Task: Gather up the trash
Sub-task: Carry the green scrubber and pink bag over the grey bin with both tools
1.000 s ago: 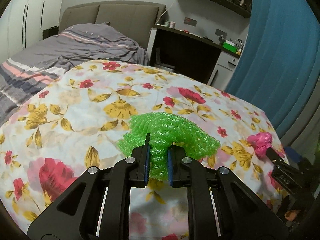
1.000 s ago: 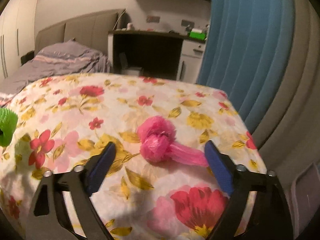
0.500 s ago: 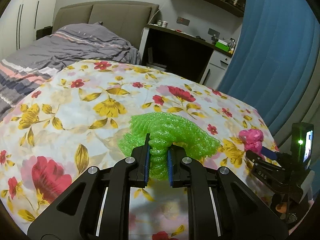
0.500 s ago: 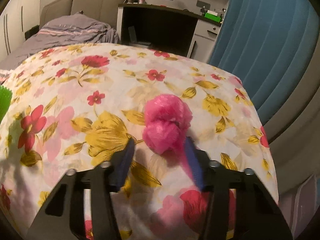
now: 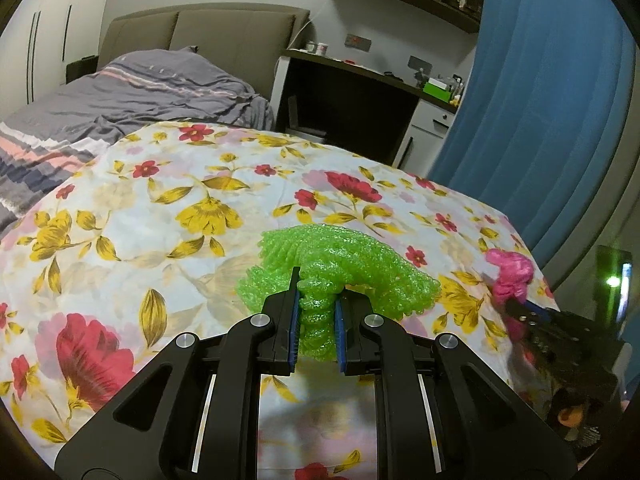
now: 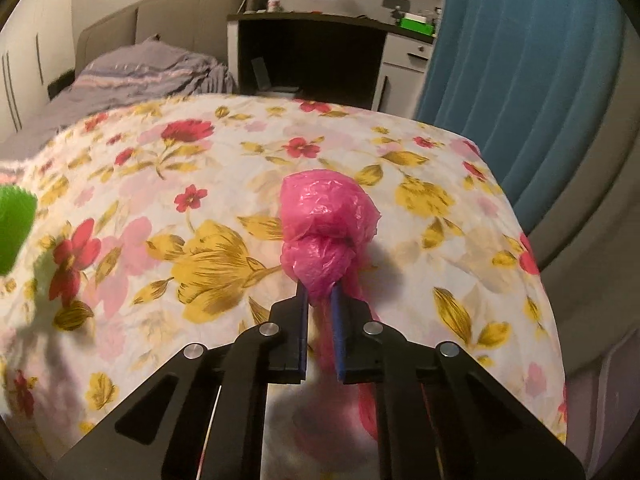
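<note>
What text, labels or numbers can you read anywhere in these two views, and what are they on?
None readable.
Wall display above the desk: reddish digits, too blurred to read.
Green box on the desk: no legible print.
Green foam net and pink plastic bag: no print visible.

No text, label, brand or number can be read in either view. The dark panel (image 5: 357,41) on the wall above the desk (image 5: 362,74) shows only a faint reddish blur, too small to make out.
</note>
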Demonstrator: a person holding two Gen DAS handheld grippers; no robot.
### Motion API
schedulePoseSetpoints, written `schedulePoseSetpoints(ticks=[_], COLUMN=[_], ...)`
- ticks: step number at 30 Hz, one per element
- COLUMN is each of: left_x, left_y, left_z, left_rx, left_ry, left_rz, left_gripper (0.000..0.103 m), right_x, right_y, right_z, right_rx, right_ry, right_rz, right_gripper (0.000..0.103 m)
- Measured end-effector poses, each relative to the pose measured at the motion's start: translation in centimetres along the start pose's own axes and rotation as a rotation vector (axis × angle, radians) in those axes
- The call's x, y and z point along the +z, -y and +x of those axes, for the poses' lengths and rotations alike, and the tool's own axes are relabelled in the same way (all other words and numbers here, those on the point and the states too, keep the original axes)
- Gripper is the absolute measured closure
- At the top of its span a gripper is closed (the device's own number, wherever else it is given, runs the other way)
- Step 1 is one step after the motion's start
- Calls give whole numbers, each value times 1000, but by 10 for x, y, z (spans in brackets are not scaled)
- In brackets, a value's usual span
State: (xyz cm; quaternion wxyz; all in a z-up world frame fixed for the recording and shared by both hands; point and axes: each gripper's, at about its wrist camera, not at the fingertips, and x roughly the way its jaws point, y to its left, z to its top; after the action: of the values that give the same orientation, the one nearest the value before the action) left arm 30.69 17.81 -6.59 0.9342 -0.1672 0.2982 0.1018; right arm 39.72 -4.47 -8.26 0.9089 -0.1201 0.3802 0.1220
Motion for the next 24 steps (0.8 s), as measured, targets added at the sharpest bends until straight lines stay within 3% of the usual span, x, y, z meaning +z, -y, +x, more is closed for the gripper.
schedulePoseSetpoints(ticks=[13, 24], left_x=[-13, -30], left_y=[37, 83], left_z=[-8, -65], left_rx=[-63, -137], left_ry=[-13, 2], left_rz=[81, 152], left_gripper=[90, 90], right_x=[-36, -90], right_y=[22, 47], right_z=[-112, -202], right_rx=[35, 35], right_ry=[147, 246], right_rz=[24, 56], right_gripper=[92, 92])
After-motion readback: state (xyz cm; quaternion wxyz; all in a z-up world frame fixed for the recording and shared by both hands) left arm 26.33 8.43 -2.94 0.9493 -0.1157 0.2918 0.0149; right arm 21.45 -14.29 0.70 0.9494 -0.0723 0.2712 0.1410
